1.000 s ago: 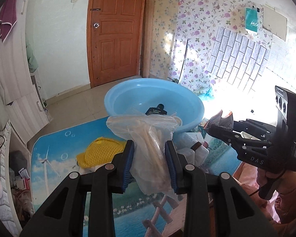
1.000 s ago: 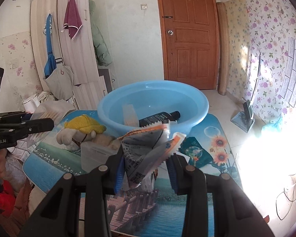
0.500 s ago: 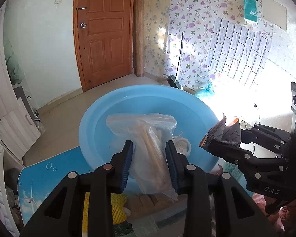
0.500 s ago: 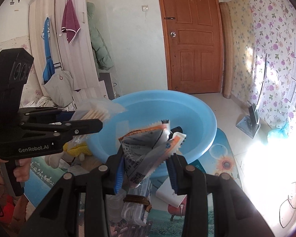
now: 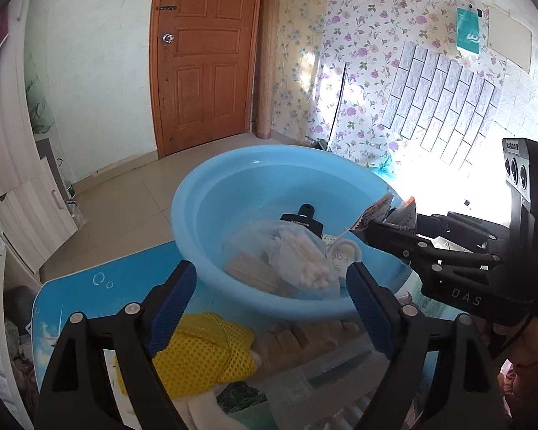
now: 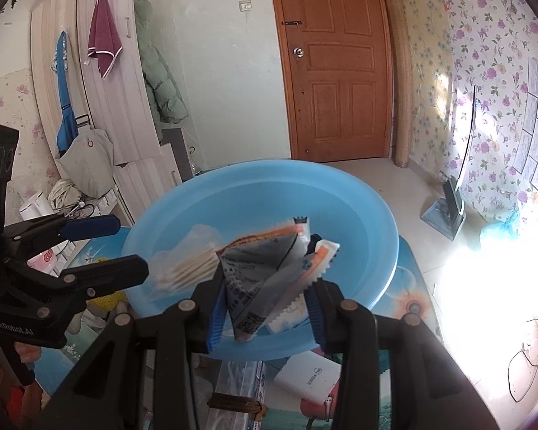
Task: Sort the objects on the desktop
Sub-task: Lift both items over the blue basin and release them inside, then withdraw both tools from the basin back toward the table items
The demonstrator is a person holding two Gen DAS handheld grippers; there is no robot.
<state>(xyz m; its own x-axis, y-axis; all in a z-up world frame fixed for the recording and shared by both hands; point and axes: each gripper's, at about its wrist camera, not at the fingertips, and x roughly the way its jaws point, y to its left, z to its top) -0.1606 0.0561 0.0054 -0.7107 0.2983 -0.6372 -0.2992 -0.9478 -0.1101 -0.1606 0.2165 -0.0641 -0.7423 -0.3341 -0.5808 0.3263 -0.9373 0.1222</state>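
Observation:
A light blue basin (image 5: 197, 193) (image 6: 340, 179) stands at the far side of the table. In it lie a clear bag of cotton swabs (image 5: 297, 261) (image 6: 186, 268) and a black bottle (image 5: 303, 216). My left gripper (image 5: 270, 272) (image 6: 114, 247) hovers at the basin's near rim. Its jaws are opening wide and nothing sits between them; the bag lies loose below. My right gripper (image 6: 265, 286) (image 5: 383, 218) is over the basin, shut on a bunch of grey and orange sachets (image 6: 262, 272) (image 5: 380, 209). Its jaws are starting to open, but both pads still touch the sachets.
A yellow mesh item (image 5: 201, 351) on a plush toy and a clear plastic box (image 5: 305, 376) (image 6: 240, 376) lie on the picture-covered table (image 5: 89, 294) in front of the basin. A white power bank (image 6: 308, 376) lies near the right gripper. Floor and a wooden door are beyond.
The left jaws went from shut on the swab bag to wide apart, and the bag dropped into the basin. Both grippers moved forward over the basin; the right still holds its sachets.

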